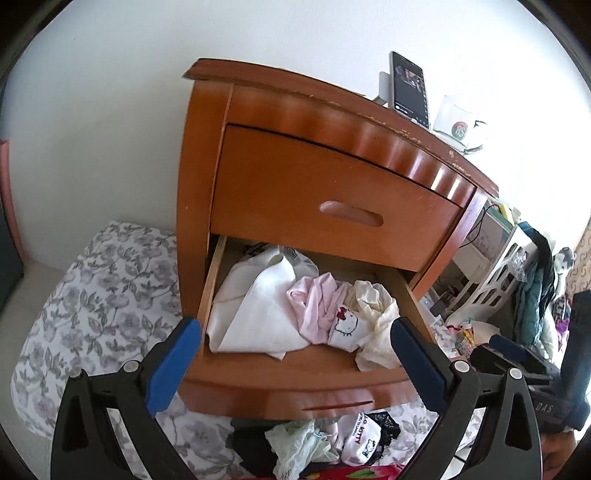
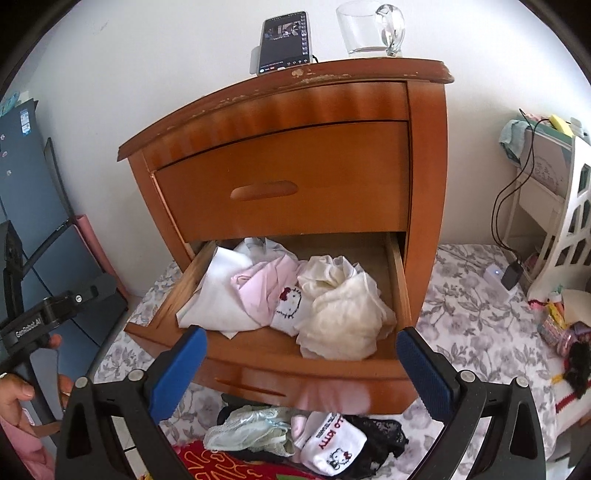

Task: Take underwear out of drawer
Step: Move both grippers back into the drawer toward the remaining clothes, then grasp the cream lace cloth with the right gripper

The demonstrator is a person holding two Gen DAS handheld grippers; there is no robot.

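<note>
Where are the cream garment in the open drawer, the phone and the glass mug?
cream garment (image 2: 343, 314), right wrist view, on its bunched middle.
phone (image 2: 283, 40), right wrist view, on its screen.
glass mug (image 2: 364, 29), right wrist view, on its clear wall.

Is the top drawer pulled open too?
No, the top drawer sits shut, while only the bottom drawer is pulled out with clothes inside.

Nightstand (image 2: 288, 155) against the wall, phone (image 2: 284, 40) and glass mug (image 2: 369, 33) side by side on top, lower drawer (image 2: 280, 362) pulled out below the shut one — underwear (image 2: 295, 295) heaped inside, more garments (image 2: 306, 439) on the bedding in front.
</note>
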